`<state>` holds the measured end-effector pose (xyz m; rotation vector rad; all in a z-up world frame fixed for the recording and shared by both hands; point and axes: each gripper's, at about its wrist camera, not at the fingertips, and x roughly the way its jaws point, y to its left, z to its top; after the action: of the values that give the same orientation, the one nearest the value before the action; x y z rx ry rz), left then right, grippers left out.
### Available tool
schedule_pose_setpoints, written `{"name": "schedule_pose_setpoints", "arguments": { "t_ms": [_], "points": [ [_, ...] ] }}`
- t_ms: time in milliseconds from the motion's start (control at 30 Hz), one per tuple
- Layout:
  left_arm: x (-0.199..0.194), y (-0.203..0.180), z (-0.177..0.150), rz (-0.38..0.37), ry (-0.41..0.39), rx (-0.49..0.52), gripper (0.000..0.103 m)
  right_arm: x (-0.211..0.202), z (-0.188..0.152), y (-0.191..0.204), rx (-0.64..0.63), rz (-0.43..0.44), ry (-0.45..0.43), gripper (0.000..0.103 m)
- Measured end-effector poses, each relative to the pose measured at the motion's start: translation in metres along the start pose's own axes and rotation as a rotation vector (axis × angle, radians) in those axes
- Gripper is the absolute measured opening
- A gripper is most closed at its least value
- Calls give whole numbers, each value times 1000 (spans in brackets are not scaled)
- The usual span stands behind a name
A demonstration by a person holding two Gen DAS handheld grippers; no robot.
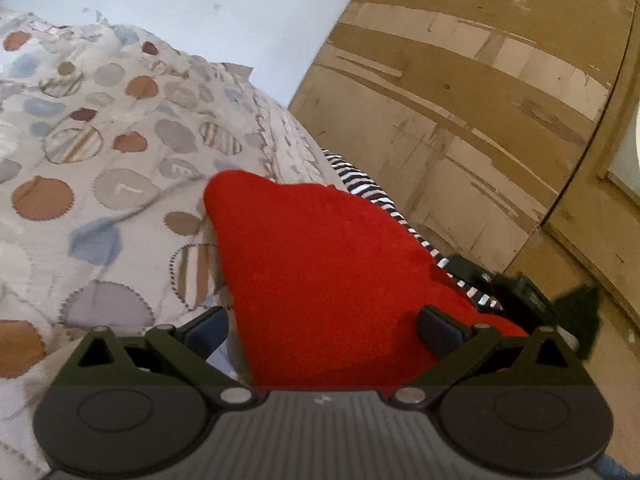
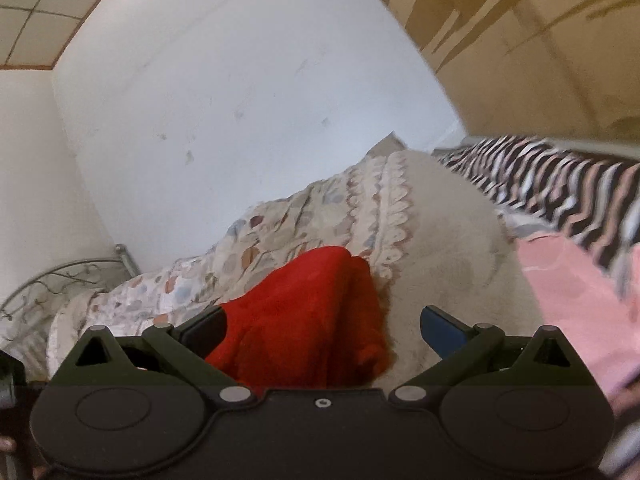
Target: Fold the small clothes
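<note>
Both jaws wide open; red garment (image 1: pixel 332 264) (image 2: pixel 308 316) between each pair, ungripped.

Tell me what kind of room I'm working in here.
Most likely a bedroom. The red garment lies on a bed with a patchwork quilt, a metal bedframe shows at one end, and a worn wooden wardrobe stands alongside.

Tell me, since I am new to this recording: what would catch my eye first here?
The bright red garment stands out, lying on the patterned bedspread between the open fingers of the left hand-held gripper. In the right wrist view it also lies between the open fingers of the right hand-held gripper. A zebra-striped cloth and a pink cloth lie at right.
</note>
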<state>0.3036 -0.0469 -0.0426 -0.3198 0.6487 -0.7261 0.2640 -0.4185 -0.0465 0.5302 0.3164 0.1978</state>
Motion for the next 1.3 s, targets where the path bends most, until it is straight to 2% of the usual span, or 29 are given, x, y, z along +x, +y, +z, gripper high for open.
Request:
{"name": "schedule_pose_setpoints", "arguments": {
  "t_ms": [100, 333, 467, 600, 700, 833, 900, 967, 1067, 1133, 1300],
  "points": [
    [7, 2, -3, 9, 5, -13, 103, 24, 5, -13, 48, 40, 48, 103],
    [18, 5, -5, 12, 27, -35, 103, 58, 10, -18, 15, 93, 132, 102],
    [20, 10, -2, -1, 43, -30, 103, 62, 4, -18, -2, 90, 153, 98],
    [31, 21, 1, -56, 106, -83, 103, 65, 5, -17, -7, 88, 191, 94],
    [42, 35, 5, -114, 176, -165, 103, 71, 8, -16, -6, 84, 241, 94],
    [47, 33, 11, -106, 224, -155, 103, 73, 11, -15, -3, 71, 284, 92],
    [50, 34, 14, -109, 258, -168, 103, 73, 12, -14, -2, 65, 291, 88],
    [53, 35, 17, -114, 276, -175, 103, 72, 11, -13, 18, 74, 294, 76],
    [55, 32, 19, -110, 281, -154, 103, 72, 11, -11, 37, 69, 301, 68],
    [55, 28, 21, -118, 277, -141, 96, 72, 12, -10, 44, 80, 313, 58],
    [53, 24, 23, -115, 294, -128, 91, 71, 16, -3, 41, 66, 324, 51]
  ]
}}
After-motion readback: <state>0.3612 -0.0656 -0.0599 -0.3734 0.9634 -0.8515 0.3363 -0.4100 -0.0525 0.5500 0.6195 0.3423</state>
